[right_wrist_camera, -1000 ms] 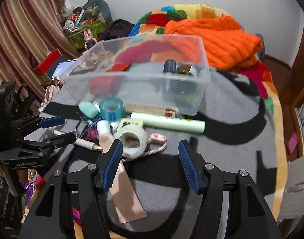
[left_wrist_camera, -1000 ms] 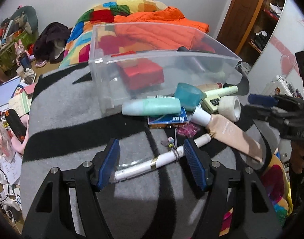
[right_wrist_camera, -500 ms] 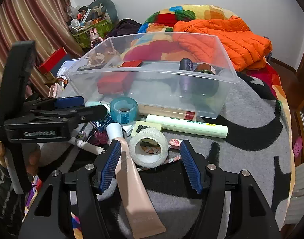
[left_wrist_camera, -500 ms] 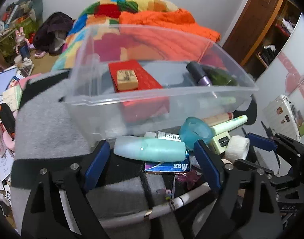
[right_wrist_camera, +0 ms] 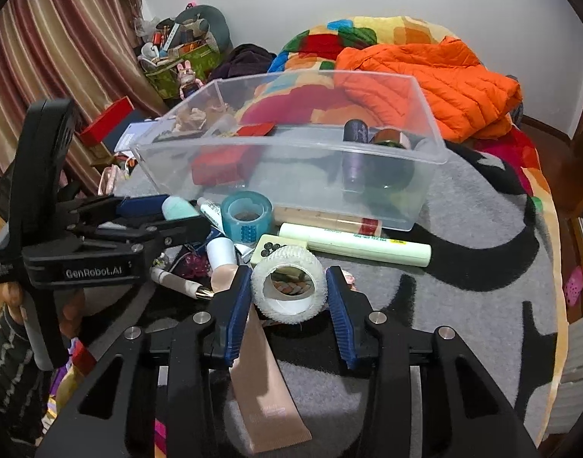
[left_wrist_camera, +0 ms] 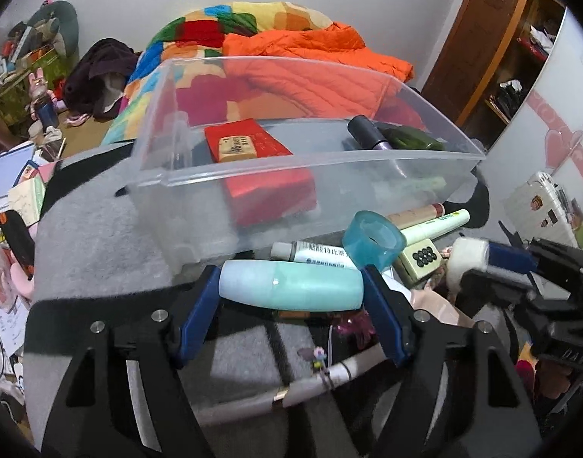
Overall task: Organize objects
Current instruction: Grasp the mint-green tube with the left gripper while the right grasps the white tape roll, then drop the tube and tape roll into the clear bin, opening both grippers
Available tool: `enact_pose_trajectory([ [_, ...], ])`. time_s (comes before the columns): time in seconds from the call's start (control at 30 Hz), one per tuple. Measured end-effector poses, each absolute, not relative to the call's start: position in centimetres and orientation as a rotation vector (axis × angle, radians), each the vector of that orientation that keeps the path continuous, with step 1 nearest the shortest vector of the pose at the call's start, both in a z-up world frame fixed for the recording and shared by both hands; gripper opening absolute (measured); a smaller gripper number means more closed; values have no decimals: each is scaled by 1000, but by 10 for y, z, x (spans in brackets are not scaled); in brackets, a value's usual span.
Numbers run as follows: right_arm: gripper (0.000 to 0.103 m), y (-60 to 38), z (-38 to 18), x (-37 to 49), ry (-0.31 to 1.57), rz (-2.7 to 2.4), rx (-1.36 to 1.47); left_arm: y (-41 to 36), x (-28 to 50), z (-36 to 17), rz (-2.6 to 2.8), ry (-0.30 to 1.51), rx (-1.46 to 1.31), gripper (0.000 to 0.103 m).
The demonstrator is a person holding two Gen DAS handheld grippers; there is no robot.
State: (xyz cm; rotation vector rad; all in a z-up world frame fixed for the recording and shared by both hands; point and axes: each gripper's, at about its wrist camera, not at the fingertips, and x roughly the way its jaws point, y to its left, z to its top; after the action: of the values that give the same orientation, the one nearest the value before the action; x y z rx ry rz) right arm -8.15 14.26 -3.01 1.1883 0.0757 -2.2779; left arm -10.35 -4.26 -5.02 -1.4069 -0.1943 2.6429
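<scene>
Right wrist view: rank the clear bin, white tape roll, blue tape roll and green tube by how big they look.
1. clear bin, largest by far
2. green tube, the longest of the rest
3. white tape roll and blue tape roll: the white looks bigger, but it sits nearer the camera, so I won't rank them.

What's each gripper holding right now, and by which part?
Left gripper: mint bottle, pads at its two ends, lengthwise. Right gripper: white tape roll, pads on opposite sides of its outer wall. Whether either is lifted cannot be told.
</scene>
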Motion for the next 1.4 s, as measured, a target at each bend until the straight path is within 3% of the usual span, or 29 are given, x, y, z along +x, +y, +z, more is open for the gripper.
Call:
enact_pose_trajectory([
  [0.83, 36, 144, 43, -131, 1, -2409, 984, -51, -90, 39, 2900, -139, -1084, 73],
  [1.4, 36, 106, -3, -182, 115, -2322, 1169, -42, -160, 1, 2758, -110, -1280, 73],
])
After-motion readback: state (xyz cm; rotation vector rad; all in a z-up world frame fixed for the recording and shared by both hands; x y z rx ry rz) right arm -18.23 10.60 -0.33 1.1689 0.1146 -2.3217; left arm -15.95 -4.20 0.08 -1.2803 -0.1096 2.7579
